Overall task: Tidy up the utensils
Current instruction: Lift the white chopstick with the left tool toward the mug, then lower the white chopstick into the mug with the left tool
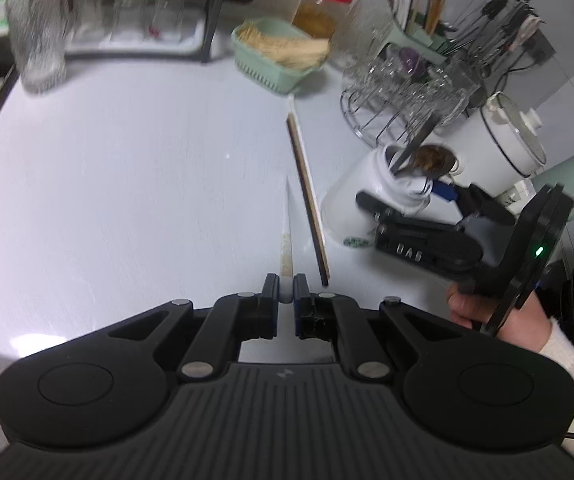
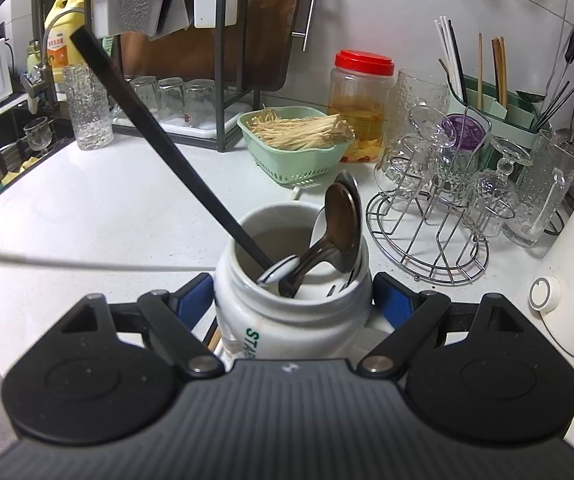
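Left gripper [image 1: 286,292], jaws pressed together on the thick end of 1 white chopstick [image 1: 287,232], which projects straight forward between the fingers over the white countertop [image 1: 127,168]; whether its tip touches the counter cannot be told. Just right of the white chopstick lies 1 brown chopstick [image 1: 307,196] flat on the counter, its near end beside the left gripper's right finger, its far end pointing toward the green basket [image 1: 279,68].

Right gripper [image 2: 293,300], jaws spread around the neck of the white jar [image 2: 291,304], 1 blue-padded finger on each side and both against the jar wall. The jar stands tilted and holds several metal spoons [image 2: 341,224], bowls upward, and 1 long black handle [image 2: 159,148] leaning out to the left. In the left wrist view the jar sits right of the brown chopstick, with the right gripper clasping it and the person's hand [image 1: 499,316] and pale sleeve behind.

Beyond the jar stand a wire rack [image 2: 427,236] of upturned glasses, a red-lidded plastic container [image 2: 361,104], the green basket filled with pale strands, and a green holder [image 2: 487,100] carrying more chopsticks. Left of the basket, a dish rack [image 2: 191,112] holds upturned glasses, and a tall textured glass [image 2: 87,108] stands nearby.
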The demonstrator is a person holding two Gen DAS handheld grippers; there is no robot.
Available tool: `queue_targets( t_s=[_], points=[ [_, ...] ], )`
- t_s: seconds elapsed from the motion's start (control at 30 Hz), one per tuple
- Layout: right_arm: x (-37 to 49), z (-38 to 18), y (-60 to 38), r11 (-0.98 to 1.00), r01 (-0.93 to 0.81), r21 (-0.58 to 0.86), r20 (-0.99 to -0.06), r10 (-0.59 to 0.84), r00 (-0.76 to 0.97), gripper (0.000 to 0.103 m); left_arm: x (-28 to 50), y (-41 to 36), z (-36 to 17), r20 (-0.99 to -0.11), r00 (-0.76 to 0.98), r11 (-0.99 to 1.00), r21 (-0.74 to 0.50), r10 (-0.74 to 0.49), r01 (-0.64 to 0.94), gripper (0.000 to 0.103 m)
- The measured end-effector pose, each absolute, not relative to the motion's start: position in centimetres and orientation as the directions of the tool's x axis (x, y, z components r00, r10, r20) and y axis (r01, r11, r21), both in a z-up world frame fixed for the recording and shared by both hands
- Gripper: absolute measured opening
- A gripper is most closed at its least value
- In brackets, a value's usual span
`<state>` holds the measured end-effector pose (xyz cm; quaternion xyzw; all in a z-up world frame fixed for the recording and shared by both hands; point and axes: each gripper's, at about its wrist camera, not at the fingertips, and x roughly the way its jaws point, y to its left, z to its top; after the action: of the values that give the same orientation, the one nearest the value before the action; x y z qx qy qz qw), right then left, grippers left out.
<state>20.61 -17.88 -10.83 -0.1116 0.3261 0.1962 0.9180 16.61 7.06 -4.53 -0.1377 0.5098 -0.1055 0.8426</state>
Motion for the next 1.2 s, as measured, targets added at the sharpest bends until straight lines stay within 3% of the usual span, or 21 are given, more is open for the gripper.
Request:
queue_targets(
  t_s=[0.53, 0.93, 1.2],
  points=[
    [20.1, -11.0, -17.1, 0.927, -0.365, -0.090, -0.633, 0.230, 0.739, 0.089, 20.5, 8.7, 0.1, -0.780, 0.508, 0.929, -0.269, -0.365, 0.254, 0.008],
    [20.0, -11.2, -17.1, 0.924, -0.371, -0.097, -0.630, 0.231, 0.741, 0.089, 23.6, 6.8, 2.6, -0.737, 0.568, 0.929, -0.254, -0.366, 0.269, 0.008],
    [20.2, -11.1, -16.9, 0.922, -0.373, -0.105, -0.640, 0.225, 0.735, 0.089, 25.8, 4.6, 7.8, -0.742, 0.537, 0.909, -0.248, -0.401, 0.336, 0.008]
  ],
)
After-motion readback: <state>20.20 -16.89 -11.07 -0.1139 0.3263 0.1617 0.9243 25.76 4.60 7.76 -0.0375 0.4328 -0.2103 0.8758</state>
